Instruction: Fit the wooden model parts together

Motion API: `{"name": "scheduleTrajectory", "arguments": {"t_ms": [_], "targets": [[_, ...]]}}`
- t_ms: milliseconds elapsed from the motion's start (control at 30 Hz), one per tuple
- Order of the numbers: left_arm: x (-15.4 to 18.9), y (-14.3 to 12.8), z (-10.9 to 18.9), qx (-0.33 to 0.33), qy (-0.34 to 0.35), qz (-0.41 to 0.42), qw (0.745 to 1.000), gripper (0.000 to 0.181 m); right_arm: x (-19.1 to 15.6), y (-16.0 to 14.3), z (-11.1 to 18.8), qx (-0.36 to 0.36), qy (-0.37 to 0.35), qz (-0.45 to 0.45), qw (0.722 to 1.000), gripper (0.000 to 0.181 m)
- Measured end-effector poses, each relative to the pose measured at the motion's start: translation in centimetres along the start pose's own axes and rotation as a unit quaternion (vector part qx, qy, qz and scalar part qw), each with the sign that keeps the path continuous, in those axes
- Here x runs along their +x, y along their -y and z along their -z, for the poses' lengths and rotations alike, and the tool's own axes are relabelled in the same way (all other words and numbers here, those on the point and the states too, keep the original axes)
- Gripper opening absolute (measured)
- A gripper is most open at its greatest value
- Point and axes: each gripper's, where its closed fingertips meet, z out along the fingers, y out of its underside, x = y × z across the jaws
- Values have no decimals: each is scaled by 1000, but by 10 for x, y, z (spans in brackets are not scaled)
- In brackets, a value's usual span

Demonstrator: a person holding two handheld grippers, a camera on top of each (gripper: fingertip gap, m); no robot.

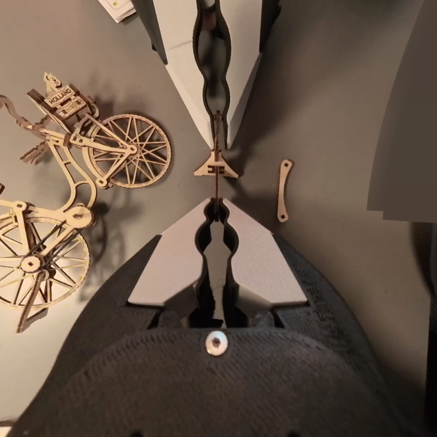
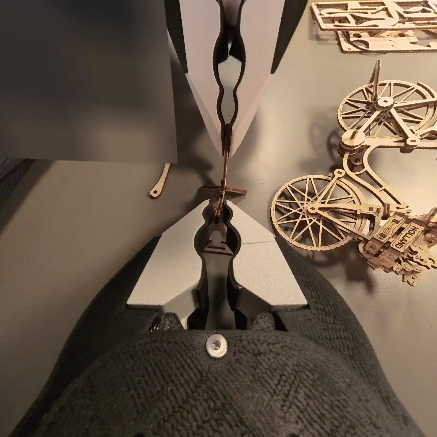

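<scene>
A thin wooden strip (image 1: 216,186), seen edge-on, spans between my two grippers above the grey table. A small trapezoid wooden piece (image 1: 215,168) is slotted crosswise on it; it shows edge-on in the right wrist view (image 2: 224,190). My left gripper (image 1: 215,203) is shut on the strip's near end and shows at the top of the right wrist view (image 2: 227,152). My right gripper (image 2: 218,204) is shut on the other end and faces the left one tip to tip (image 1: 218,147). A second small trapezoid piece (image 2: 216,246) shows between the right gripper's fingers.
A built wooden bicycle model (image 1: 78,151) lies on its side on the table, left of the left gripper and right of the right one (image 2: 350,189). A loose curved wooden strip (image 1: 283,191) lies nearby (image 2: 160,182). Cut-out part sheets (image 2: 378,23) lie at the far right. The tips of one gripper are about 5 centimetres away from the tips of the other.
</scene>
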Motion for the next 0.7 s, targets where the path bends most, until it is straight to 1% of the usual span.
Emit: {"name": "scheduleTrajectory", "arguments": {"t_ms": [167, 267, 400, 633, 667, 700], "targets": [[0, 3, 2, -38, 4, -21, 999, 2, 0, 0, 0, 0, -1, -1, 1000, 5], [-1, 6, 2, -68, -12, -28, 997, 2, 0, 0, -1, 0, -2, 0, 1000, 5], [-1, 9, -11, -79, -36, -42, 995, 2, -1, 0, -1, -1, -3, 5, 1000, 6], [1, 12, -23, -39, -34, -15, 999, 2, -1, 0, -1, -2, -4, 5, 1000, 6], [1, 13, -23, -32, -31, -10, 999, 5, -1, 0, -1, -2, -4, 3, 1000, 6], [0, 12, -22, -26, -26, 0, 999, 18, 0, 0, -1, -2, -4, 3, 1000, 6]]}}
